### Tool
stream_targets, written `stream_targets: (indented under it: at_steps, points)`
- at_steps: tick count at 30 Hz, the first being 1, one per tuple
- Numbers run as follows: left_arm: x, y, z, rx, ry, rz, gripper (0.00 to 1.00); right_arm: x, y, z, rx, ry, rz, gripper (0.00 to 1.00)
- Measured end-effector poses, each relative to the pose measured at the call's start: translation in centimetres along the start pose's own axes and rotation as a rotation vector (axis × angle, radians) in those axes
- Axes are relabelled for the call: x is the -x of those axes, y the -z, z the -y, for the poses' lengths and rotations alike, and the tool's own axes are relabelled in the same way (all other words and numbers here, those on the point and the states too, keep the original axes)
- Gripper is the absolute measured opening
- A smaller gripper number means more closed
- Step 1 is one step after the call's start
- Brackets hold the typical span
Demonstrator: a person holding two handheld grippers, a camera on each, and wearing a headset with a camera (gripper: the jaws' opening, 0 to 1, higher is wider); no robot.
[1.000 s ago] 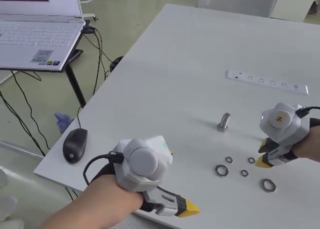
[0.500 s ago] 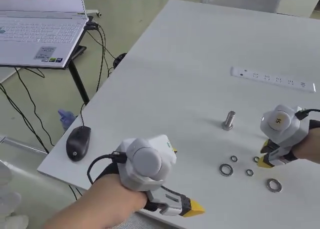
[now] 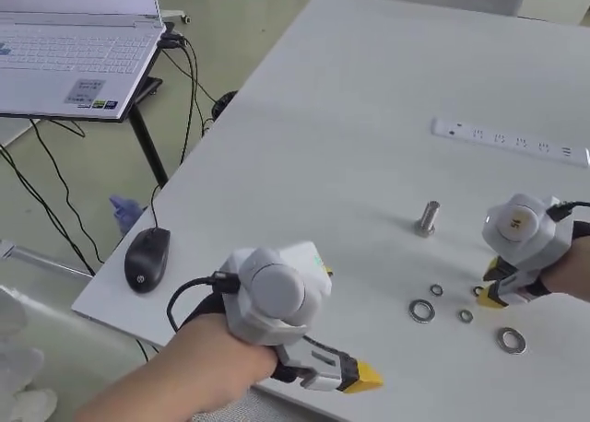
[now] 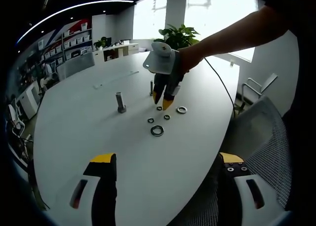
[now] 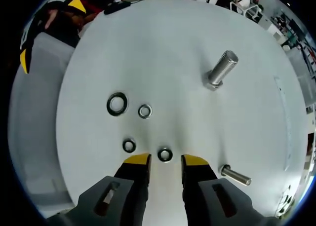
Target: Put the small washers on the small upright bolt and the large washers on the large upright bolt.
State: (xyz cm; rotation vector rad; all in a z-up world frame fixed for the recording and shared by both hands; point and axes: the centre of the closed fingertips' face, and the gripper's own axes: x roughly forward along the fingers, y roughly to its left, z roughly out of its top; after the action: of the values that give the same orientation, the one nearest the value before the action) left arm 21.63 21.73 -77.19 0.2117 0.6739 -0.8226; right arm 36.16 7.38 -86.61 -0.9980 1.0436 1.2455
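Note:
The large upright bolt (image 3: 427, 217) (image 5: 220, 69) stands mid-table, and the thin small bolt (image 5: 236, 175) (image 4: 151, 88) stands just right of my right gripper. Two large washers (image 3: 422, 310) (image 3: 511, 340) and small washers (image 3: 436, 290) (image 3: 466, 316) lie flat in front of the bolts. My right gripper (image 5: 166, 163) (image 3: 490, 299) is open and low over the table, and a small washer (image 5: 165, 154) lies just ahead of the gap between its tips. My left gripper (image 4: 165, 167) (image 3: 364, 378) hovers wide open and holds nothing near the table's front edge.
A white power strip (image 3: 512, 138) lies at the far side of the white table (image 3: 332, 146). A black mouse (image 3: 146, 256) sits at the table's left corner. A laptop (image 3: 69, 44) stands on a side stand with cables hanging below. An office chair (image 4: 256, 132) is by the table edge.
The head camera has shifted, so the whole scene sits a little to the right. My right gripper has edged closer to the small washer at its tips. The left gripper holds its place.

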Motion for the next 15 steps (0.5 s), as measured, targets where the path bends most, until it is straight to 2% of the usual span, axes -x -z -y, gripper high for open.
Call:
stream_targets:
  at_steps: [15]
  points:
    - [0.05,-0.01,0.04,-0.001,-0.001,0.001,0.84,-0.10,0.22,-0.01,0.002,0.004,-0.008,0.26]
